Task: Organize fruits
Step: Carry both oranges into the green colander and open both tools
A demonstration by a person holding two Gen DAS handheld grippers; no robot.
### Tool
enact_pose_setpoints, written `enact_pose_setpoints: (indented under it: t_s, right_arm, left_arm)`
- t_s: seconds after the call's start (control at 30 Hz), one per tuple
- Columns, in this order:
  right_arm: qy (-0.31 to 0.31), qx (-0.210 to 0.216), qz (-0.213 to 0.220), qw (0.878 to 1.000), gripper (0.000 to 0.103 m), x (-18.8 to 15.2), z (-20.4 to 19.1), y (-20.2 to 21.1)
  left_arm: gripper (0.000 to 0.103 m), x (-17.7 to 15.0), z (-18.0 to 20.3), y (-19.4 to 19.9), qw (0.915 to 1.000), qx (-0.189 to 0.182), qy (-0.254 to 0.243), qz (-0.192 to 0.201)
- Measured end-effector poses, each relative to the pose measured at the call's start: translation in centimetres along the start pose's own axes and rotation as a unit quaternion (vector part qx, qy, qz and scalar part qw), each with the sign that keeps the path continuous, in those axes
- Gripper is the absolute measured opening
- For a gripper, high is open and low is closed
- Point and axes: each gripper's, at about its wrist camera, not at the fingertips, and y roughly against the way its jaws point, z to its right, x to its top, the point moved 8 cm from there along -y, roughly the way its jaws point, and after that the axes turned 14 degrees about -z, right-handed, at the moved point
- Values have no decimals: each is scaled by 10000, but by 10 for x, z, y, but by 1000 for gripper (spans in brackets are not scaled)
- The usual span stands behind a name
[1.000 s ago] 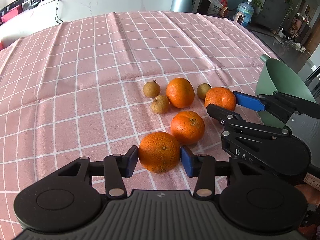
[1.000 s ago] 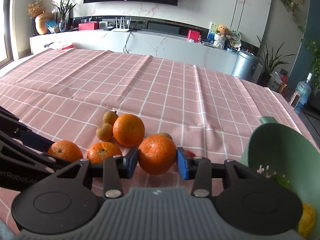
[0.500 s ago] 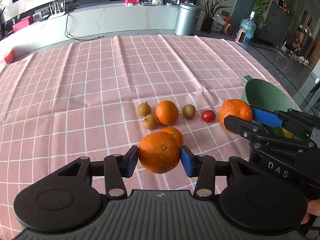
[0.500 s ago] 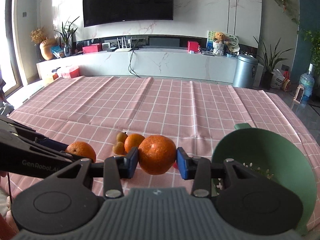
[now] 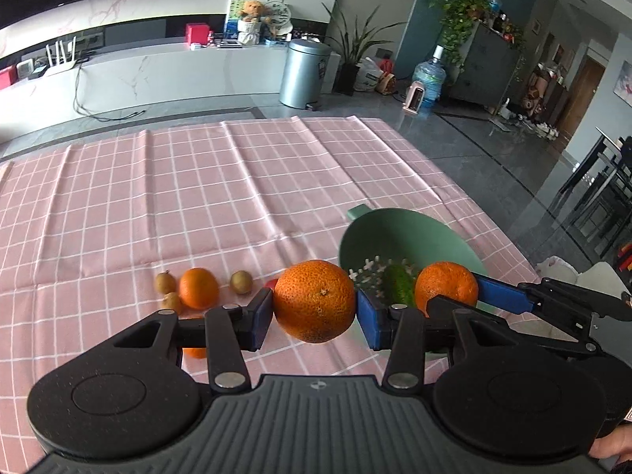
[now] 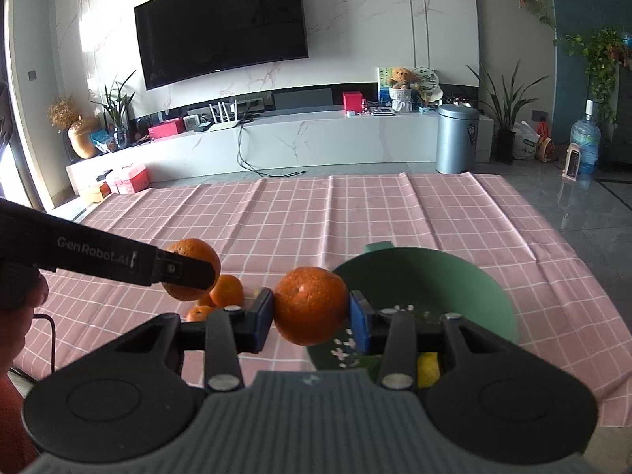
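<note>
My left gripper (image 5: 315, 312) is shut on an orange (image 5: 315, 301) and holds it well above the pink checked cloth, just left of the green colander (image 5: 410, 237). My right gripper (image 6: 311, 318) is shut on another orange (image 6: 311, 305), held at the colander's (image 6: 430, 276) near left rim; this orange also shows in the left wrist view (image 5: 446, 288). On the cloth lie one orange (image 5: 198, 288), three small brown fruits (image 5: 241, 281), a cherry tomato (image 5: 271, 283) and a partly hidden orange (image 5: 194, 352). The colander holds a green vegetable (image 5: 399, 286) and a yellow fruit (image 6: 428, 369).
The cloth-covered table's right edge (image 5: 509, 237) runs just beyond the colander, with grey floor past it. A silver bin (image 5: 304, 73) and a white media bench (image 6: 276, 138) stand behind the table's far edge.
Both grippers have lifted their oranges off the cloth and carried them right toward the colander. The fruits left on the cloth have not moved.
</note>
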Motion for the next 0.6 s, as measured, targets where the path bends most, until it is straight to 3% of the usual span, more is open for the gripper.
enact_pose_setpoints:
  t_s: [0.3, 0.6]
  right_arm:
    - [-253, -507, -368, 9977, 38, -1, 70, -6]
    - [-6, -724, -949, 9929, 38, 3, 100, -53]
  left_arm:
    - [52, 37, 60, -63, 9967, -200, -620, -488]
    - [52, 41, 73, -116, 9885, 107, -984, -1139]
